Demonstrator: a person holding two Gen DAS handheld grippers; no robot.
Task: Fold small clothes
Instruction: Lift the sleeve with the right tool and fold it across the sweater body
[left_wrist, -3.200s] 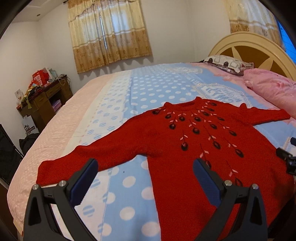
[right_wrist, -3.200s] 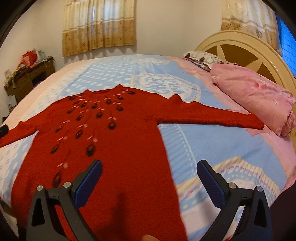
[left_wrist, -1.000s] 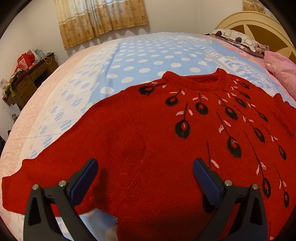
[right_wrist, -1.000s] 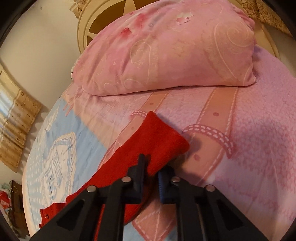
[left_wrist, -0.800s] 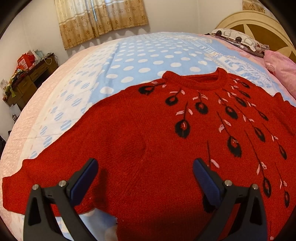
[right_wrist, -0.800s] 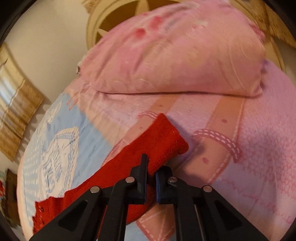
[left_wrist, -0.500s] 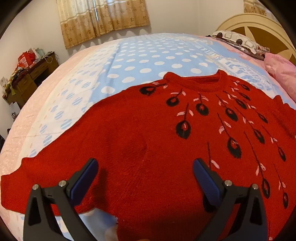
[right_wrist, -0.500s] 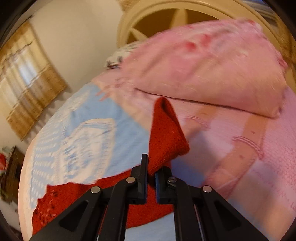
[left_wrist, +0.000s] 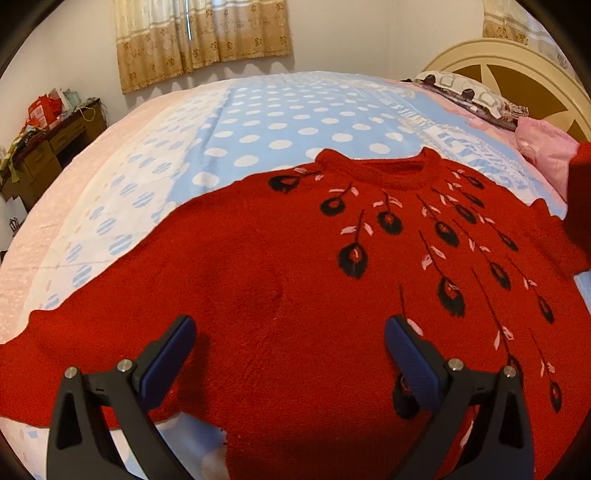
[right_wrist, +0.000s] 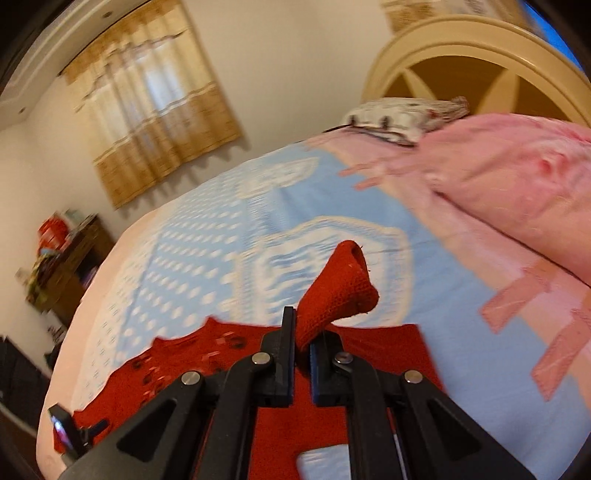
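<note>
A red knitted sweater (left_wrist: 280, 266) with black feather motifs lies front up on the bed, neck toward the far side. Just above its left chest my left gripper (left_wrist: 286, 343) hovers open, nothing between its blue pads. My right gripper (right_wrist: 303, 347) is shut on the sweater's right sleeve cuff (right_wrist: 340, 288), which stands lifted off the bed above the jaws. Behind the cuff, the sweater body (right_wrist: 192, 365) lies flat. At the right edge of the left wrist view the raised sleeve (left_wrist: 580, 206) shows as a red strip. The other gripper's tip (right_wrist: 61, 424) peeks in at lower left.
The bed has a blue polka-dot sheet (left_wrist: 295, 122). A pink pillow (right_wrist: 517, 177) lies at the right in front of a cream headboard (right_wrist: 461, 48), with a patterned pillow (left_wrist: 465, 92) beyond it. A cluttered wooden dresser (left_wrist: 40, 147) stands against the left wall under curtains (left_wrist: 203, 37).
My right gripper closed on the cuff near the pink pillow, lifted it, rolled, and carried it left toward the sweater body. The left gripper stayed over the chest.
</note>
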